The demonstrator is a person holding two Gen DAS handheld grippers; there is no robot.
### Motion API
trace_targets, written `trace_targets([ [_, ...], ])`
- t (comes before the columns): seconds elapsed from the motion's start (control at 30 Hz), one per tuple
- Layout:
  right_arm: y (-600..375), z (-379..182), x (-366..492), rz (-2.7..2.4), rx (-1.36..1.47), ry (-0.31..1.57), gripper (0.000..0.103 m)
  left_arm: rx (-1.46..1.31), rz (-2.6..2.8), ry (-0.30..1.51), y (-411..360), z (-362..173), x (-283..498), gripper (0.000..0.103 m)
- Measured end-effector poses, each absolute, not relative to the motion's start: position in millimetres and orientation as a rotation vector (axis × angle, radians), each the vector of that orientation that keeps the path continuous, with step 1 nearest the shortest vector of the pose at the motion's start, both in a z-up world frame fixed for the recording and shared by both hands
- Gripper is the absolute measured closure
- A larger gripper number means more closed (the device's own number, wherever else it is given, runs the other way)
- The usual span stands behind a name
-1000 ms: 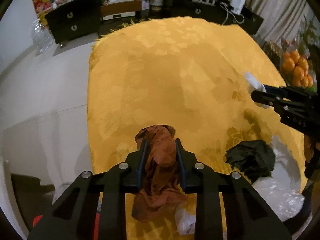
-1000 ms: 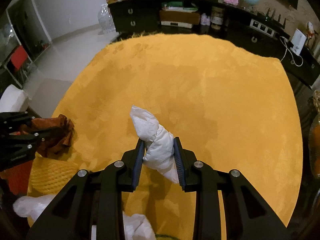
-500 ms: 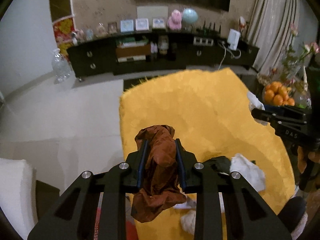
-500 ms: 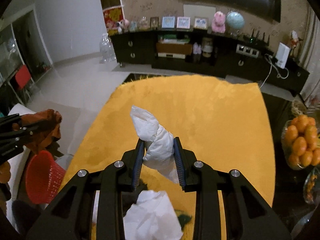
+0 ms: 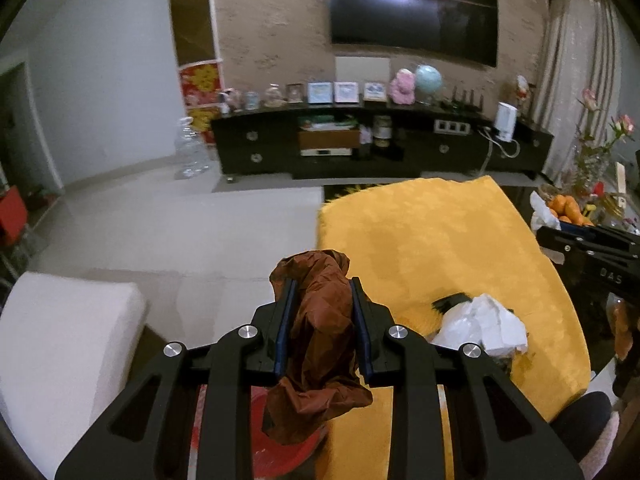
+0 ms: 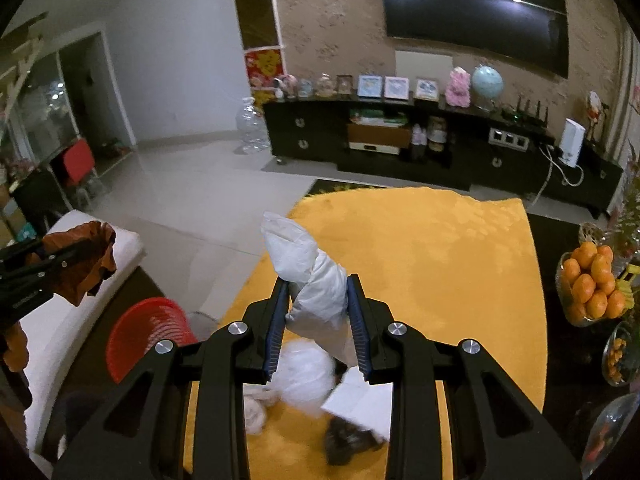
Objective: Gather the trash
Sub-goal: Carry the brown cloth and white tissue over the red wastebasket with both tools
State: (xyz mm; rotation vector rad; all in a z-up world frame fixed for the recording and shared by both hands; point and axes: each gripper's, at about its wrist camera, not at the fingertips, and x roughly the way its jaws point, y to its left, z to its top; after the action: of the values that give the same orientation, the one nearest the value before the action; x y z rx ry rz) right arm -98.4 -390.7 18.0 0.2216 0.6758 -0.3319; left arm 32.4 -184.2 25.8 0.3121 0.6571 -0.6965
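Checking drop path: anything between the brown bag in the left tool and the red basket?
Nothing: in the right wrist view, only bare floor separates the brown bag from the red basket.

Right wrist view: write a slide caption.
Right gripper clamps a crumpled white bag above the yellow tablecloth, red basket nearby.

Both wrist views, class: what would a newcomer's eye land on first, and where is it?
Probably the bright yellow tablecloth filling the middle. Next, the crumpled brown wrapper clamped in the left tool and the white paper wad clamped in the right tool. A red basket sits on the floor, lower left.
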Motion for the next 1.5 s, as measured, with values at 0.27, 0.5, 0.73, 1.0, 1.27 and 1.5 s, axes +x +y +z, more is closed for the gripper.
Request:
trace_targets([
  [0.27,-338,16,-88,-0.221,0.218,0.688,0.074,0.26,-0.557,0.68,-126,29,22,0.078],
  [0.5,-304,15,-72,-0.141,0.19,0.704,0.074,0.223,-0.474,0.7,-91,22,25,0.078],
  [0.73,-275,14,-49,-0.071,0.167,0.72,0.073,0.2,-0.424,0.719,-69,14,32,0.078],
  [1.0,-244,-2,-18,0.012,0.153,0.765,0.073,0.176,-0.403,0.77,-52,-9,47,0.078],
  [1.27,-226,-29,14,0.07,0.156,0.828,0.073,0.138,-0.381,0.828,-38,-36,67,0.078],
  [1.5,-213,-59,41,0.105,0.159,0.893,0.073,0.116,-0.371,0.884,-34,-62,81,0.078],
])
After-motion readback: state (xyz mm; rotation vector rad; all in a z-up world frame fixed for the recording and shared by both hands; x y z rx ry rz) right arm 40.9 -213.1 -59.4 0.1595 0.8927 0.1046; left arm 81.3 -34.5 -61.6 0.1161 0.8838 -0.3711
